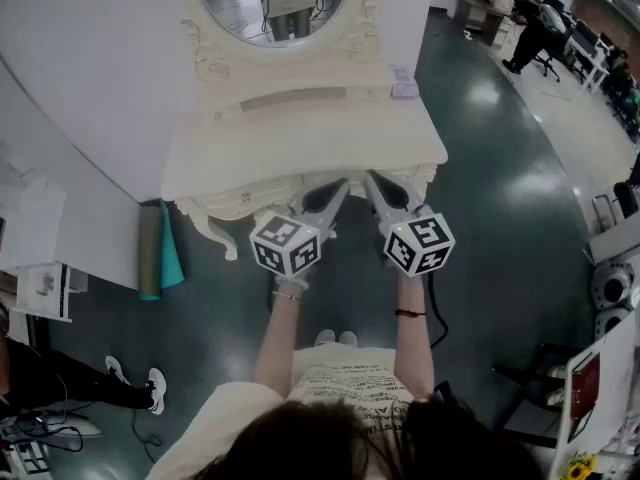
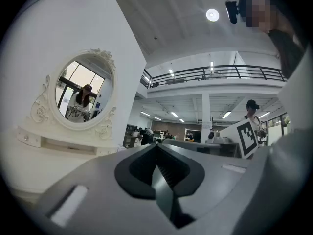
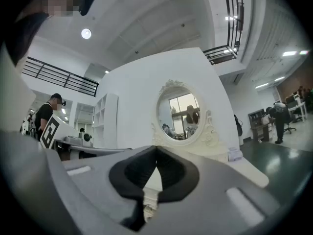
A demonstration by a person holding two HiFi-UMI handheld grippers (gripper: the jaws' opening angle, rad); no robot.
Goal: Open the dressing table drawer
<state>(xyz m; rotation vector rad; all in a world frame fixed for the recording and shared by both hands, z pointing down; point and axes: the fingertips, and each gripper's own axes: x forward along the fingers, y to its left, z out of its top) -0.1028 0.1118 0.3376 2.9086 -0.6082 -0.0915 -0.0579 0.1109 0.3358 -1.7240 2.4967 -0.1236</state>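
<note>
The left hand-held gripper (image 1: 338, 188) and the right hand-held gripper (image 1: 372, 181) are held level and side by side, their tips angled toward each other at the near edge of a cream dressing table (image 1: 300, 153). Each gripper's own view shows its jaws closed tip to tip with nothing caught between them. Through the slit below the right gripper's closed tips, a strip of the table's carved white front shows.

The dressing table stands against a white wall (image 1: 90, 78) on the far side of the person. An ornate oval mirror (image 1: 272, 3) rises at the back of its surface, and a small pale box (image 1: 404, 87) sits at the far right corner. The drawer itself cannot be made out in the head view, where the overhanging top hides the table's front just beyond the gripper tips.

Two rolled mats (image 1: 160, 250), one olive and one teal, lean at the table's left side on a dark, glossy floor (image 1: 500, 188). The person's bare forearms reach forward from the near edge of the frame.
</note>
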